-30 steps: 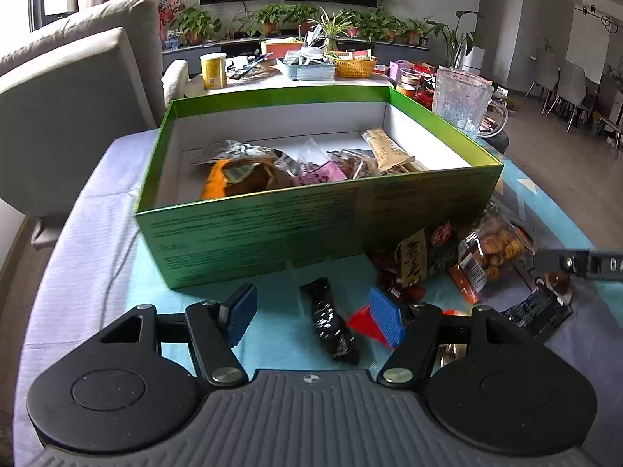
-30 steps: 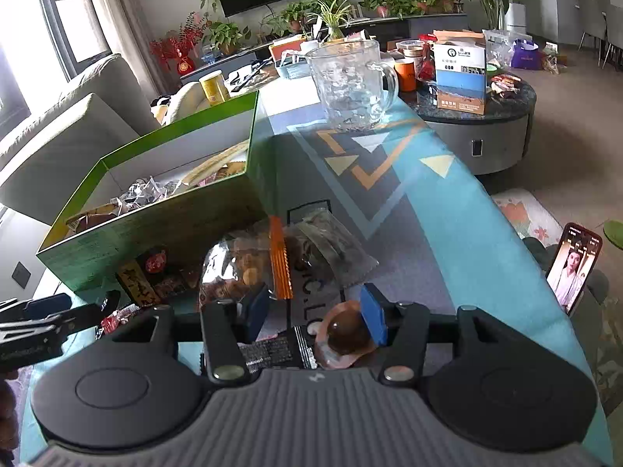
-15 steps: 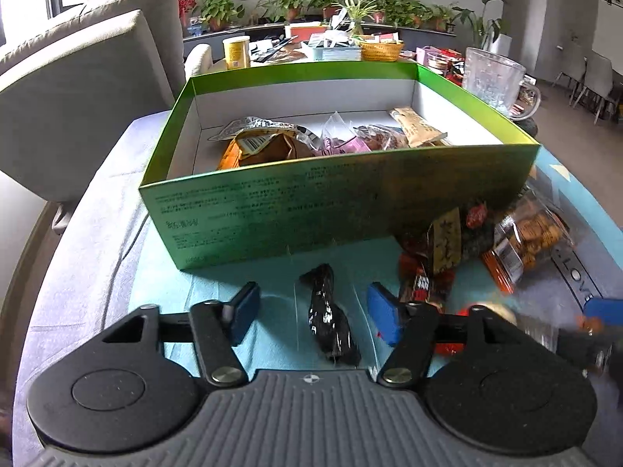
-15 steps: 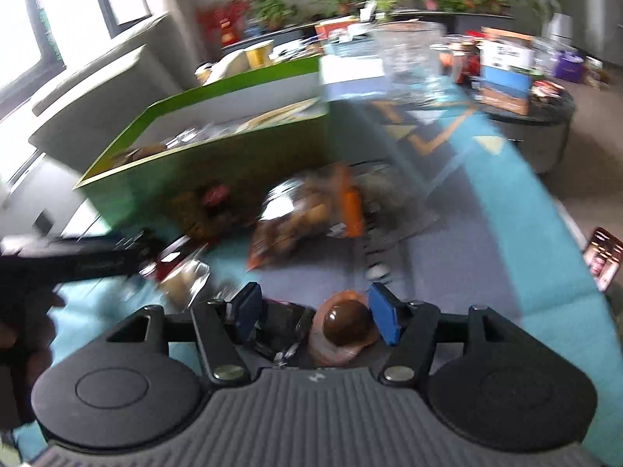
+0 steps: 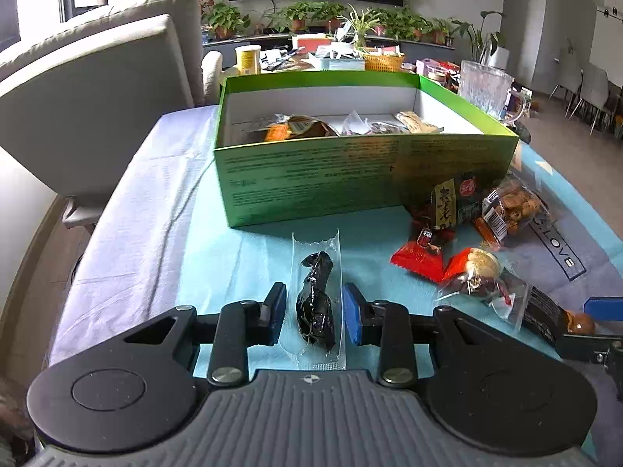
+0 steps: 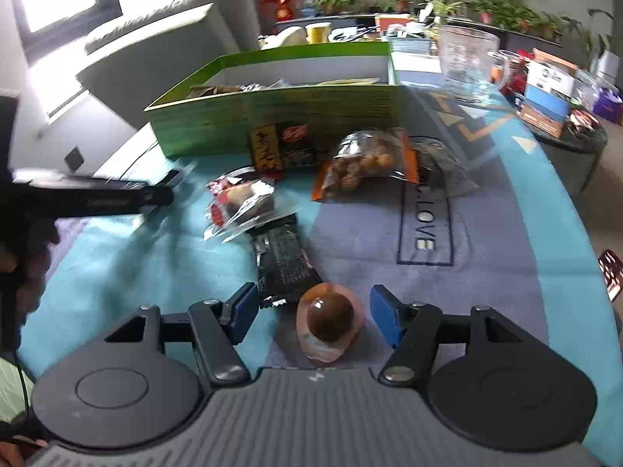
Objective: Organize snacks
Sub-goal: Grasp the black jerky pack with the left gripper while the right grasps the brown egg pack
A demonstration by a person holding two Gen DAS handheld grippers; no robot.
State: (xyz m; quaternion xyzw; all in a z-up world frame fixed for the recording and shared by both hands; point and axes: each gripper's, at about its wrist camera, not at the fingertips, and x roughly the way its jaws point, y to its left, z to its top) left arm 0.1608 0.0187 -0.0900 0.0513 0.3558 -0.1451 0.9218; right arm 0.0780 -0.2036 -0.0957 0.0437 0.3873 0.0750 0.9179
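A green open box (image 5: 350,179) with several snacks inside stands on the teal cloth; the right wrist view also shows the box (image 6: 272,116). My left gripper (image 5: 315,311) is low over the cloth, its jaws closing. A dark snack in a clear wrapper (image 5: 315,299) lies flat between its blue pads (image 5: 278,311), and the wrapper looks unsqueezed. My right gripper (image 6: 313,313) is open around a brown egg in a pink packet (image 6: 329,319), with a gap on both sides. The left gripper shows blurred at the left of the right wrist view (image 6: 97,194).
Loose snacks lie in front of the box: red packets (image 5: 420,253), a cookie bag (image 5: 514,206), a black wrapper (image 6: 284,260). A glass pitcher (image 5: 484,89) stands right of the box. A grey sofa (image 5: 97,78) is at the left, a phone (image 6: 611,272) off the table's right edge.
The left jaws have narrowed around the dark snack, now centred between them. The right gripper has rolled and shifted, its jaws a little wider around the egg packet.
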